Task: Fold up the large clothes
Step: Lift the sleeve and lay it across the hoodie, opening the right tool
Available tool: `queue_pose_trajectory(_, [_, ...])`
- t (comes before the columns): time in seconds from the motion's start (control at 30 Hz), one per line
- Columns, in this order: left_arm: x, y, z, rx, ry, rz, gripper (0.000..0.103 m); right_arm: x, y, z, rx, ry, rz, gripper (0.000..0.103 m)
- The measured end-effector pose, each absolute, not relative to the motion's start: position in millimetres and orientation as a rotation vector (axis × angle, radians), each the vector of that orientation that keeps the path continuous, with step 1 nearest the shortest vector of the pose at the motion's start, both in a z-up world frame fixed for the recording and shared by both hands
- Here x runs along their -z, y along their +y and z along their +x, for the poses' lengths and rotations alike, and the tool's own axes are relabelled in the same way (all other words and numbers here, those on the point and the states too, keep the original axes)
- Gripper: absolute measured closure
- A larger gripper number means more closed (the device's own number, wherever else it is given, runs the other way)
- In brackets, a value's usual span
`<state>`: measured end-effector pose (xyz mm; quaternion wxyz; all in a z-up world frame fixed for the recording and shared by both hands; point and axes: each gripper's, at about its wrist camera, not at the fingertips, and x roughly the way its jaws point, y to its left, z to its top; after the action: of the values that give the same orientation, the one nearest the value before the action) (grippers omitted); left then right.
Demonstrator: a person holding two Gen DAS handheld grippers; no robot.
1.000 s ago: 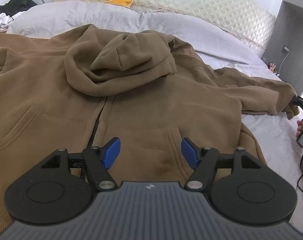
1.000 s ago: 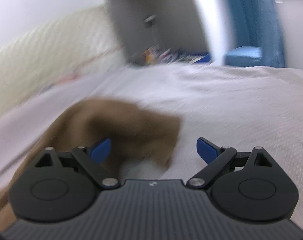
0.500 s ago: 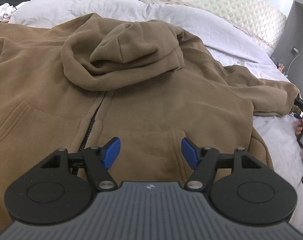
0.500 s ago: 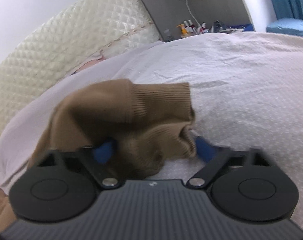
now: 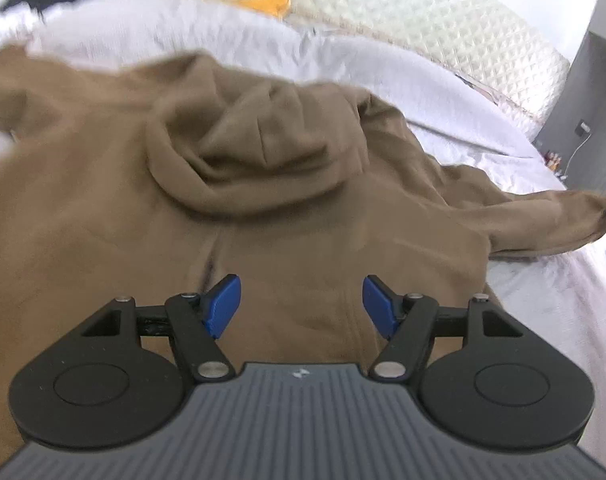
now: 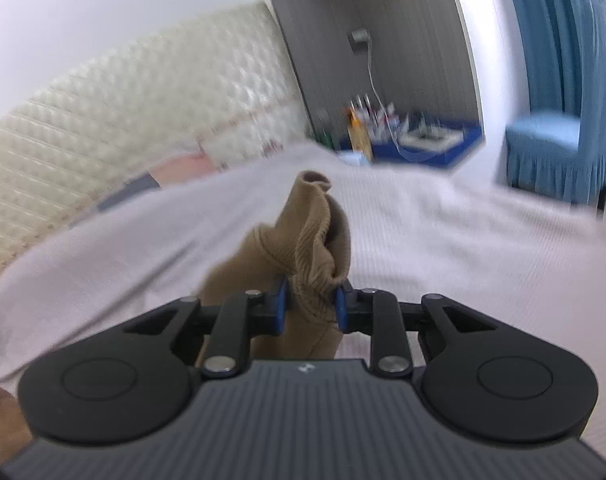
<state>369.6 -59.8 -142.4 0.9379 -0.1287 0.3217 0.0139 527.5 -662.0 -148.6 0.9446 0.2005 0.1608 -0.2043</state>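
A large brown zip hoodie (image 5: 263, 208) lies spread front-up on the bed, its hood (image 5: 255, 152) bunched on the chest. My left gripper (image 5: 301, 306) is open and empty, hovering over the lower front near the zipper. The hoodie's right sleeve (image 5: 543, 216) stretches to the right. My right gripper (image 6: 310, 308) is shut on the ribbed sleeve cuff (image 6: 311, 236) and holds it lifted above the sheet, the cuff standing up between the blue pads.
The bed has a light grey sheet (image 6: 443, 240) and a quilted cream headboard (image 5: 423, 12). An orange cloth (image 5: 263, 2) lies near the headboard. A cluttered bedside table (image 6: 403, 132) and a blue chair (image 6: 551, 152) stand beyond the bed.
My right gripper closed on the sleeve cuff and lifted it off the sheet. My left gripper moved forward over the hoodie, still open.
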Motion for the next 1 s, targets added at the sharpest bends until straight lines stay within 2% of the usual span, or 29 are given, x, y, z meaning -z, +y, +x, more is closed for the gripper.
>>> queue_pose_trajectory(0.1, [121.5, -63.7, 350.0, -0.016, 0.588, -0.166, 0.031, 97.7, -642.5, 504.0, 0.416, 0.289, 0.356, 0.077])
queue_pose_trajectory(0.27, [100.8, -58.3, 326.6, 0.012, 0.549, -0.159, 0.031, 15.6, -605.2, 469.5, 0.405, 0.221, 0.302, 0.077])
queue_pose_trajectory(0.5, [117.4, -26.9, 307.4, 0.038, 0.623, -0.258, 0.031, -65.2, -498.1, 432.7, 0.320, 0.160, 0.127, 0.077])
queue_pose_trajectory(0.77, [111.4, 2.5, 322.6, 0.065, 0.618, -0.275, 0.031, -107.6, -362.2, 400.3, 0.195, 0.074, 0.013, 0.077])
queue_pose_trajectory(1.0, [107.3, 34.0, 324.9, 0.043, 0.589, -0.282, 0.031, -100.7, -259.7, 377.5, 0.043, 0.033, -0.071, 0.077])
